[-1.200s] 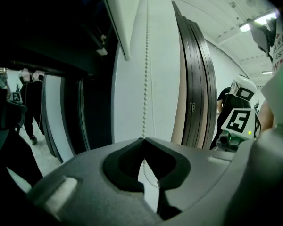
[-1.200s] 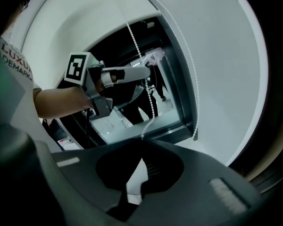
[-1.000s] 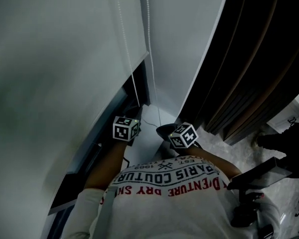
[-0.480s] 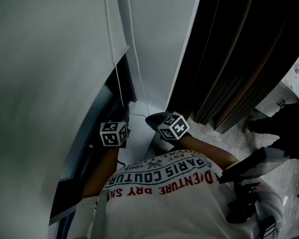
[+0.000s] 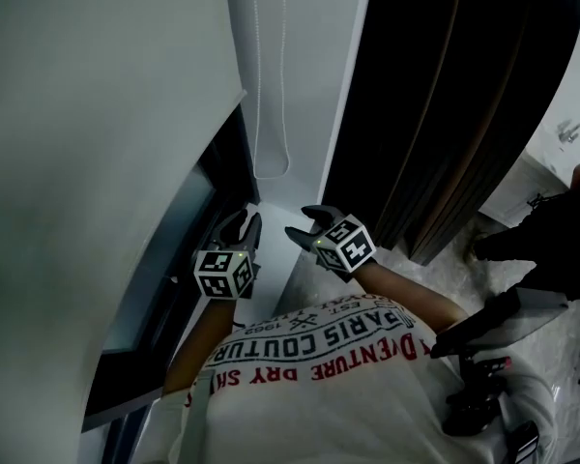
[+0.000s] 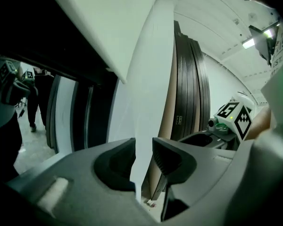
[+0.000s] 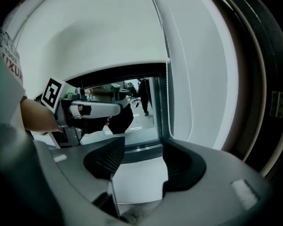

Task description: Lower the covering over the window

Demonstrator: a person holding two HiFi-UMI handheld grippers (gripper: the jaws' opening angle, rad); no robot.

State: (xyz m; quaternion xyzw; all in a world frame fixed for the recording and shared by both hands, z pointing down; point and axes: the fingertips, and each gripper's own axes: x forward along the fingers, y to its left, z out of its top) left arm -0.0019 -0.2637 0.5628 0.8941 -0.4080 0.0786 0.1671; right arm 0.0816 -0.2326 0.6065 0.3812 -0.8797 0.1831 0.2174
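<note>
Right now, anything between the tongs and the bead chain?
Nothing visible. The bead chain hangs free above the left tongs and right tongs; both have just been opening, with nothing between their jaws.

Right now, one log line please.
left tool: just opened, empty | right tool: just opened, empty | cord: hanging free | blind: partly down

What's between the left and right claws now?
Head view: only bare white ledge between left claw and right claw; both just opened, empty; cord hangs above.
</note>
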